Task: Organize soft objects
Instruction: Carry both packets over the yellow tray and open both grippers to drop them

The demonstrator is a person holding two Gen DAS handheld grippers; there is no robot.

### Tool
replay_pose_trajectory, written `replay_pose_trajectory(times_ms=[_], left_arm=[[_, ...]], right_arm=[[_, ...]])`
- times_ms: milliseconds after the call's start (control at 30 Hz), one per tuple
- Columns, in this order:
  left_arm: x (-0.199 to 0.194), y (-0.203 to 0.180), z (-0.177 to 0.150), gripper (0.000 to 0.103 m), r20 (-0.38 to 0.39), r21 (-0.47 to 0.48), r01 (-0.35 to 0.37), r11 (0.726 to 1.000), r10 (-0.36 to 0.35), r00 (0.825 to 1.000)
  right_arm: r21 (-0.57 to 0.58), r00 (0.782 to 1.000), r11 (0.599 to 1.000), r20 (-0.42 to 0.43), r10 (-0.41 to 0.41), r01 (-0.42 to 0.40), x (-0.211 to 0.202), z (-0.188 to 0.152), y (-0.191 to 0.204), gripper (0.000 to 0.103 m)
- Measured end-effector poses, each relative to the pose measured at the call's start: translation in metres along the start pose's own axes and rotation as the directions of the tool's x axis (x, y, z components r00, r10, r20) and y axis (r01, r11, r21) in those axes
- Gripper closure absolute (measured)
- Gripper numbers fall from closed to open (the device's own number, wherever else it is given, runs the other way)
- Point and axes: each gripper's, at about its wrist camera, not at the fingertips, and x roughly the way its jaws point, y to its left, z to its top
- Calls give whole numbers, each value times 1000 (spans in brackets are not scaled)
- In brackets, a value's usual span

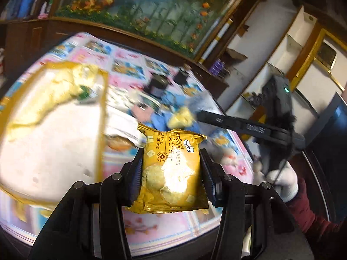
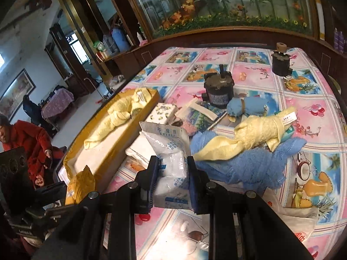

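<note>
My left gripper (image 1: 171, 171) is shut on a yellow cheese-cracker packet (image 1: 171, 169), held above the table beside the yellow-rimmed white box (image 1: 54, 140); the packet also shows in the right wrist view (image 2: 80, 187). A yellow towel (image 1: 65, 86) lies in the box's far end. My right gripper (image 2: 172, 173) is shut on a white desiccant bag (image 2: 171, 151) with blue print. Right of it lie a blue towel (image 2: 243, 164), a yellow towel (image 2: 256, 134) on top of it, and a rolled blue cloth (image 2: 245, 106).
Two black motors (image 2: 219, 91) (image 2: 280, 64) stand on the flowered tablecloth (image 2: 303, 108). A patterned pouch (image 2: 162, 112), a notebook (image 2: 203, 112) and white folded items (image 2: 141, 149) lie by the box. A person in red (image 2: 28, 143) sits left. A wooden cabinet borders the far edge.
</note>
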Motion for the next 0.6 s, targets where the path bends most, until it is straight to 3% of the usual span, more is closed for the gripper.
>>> replay_pose_trajectory(times_ms=[100,267,500,600], left_arm=[[-3,31,16,55,-3,-30,-109,994,109,994],[26,94,38,55,-110,-126,-240,962,227,968],[55,147,49,55,-179,-220,-356,908,321,930],[56,162,53,55,-165,-291,-335,896,298,940]], right_arm=[[-1,999,999,11,42,-42,-1,11,11,78],[30,992,991,9,127,-127,8,21,24,78],[16,969,974,-96,228,-227,62,33,73,78],[12,959,969,-145,245,-246,96,38,94,78]])
